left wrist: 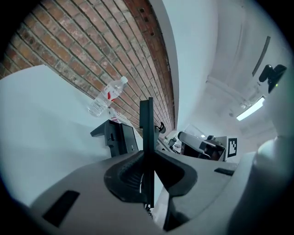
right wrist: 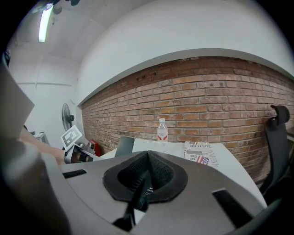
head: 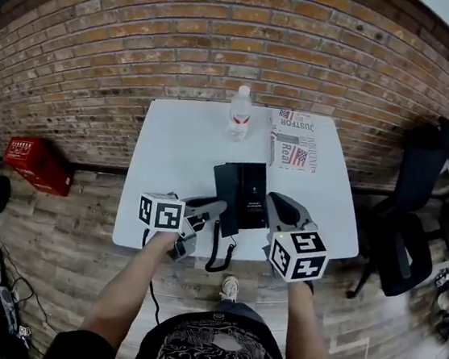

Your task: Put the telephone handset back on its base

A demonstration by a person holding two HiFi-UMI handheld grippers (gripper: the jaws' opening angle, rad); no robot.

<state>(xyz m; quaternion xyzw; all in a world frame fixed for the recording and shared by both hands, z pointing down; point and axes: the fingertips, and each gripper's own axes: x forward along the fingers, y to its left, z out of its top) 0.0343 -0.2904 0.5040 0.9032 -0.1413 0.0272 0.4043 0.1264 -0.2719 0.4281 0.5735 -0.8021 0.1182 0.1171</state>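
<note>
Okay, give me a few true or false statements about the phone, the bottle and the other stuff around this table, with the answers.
1. The left gripper has its jaws closed on the thin black handset. True.
2. The water bottle lies on its side. False: it stands upright near the table's wall edge.
3. The telephone base sits on the white table. True.
4. The newspapers lie left of the bottle. False: in the head view they are on its right.
5. The red crate is on the table. False: it is on the floor, left of the table.
</note>
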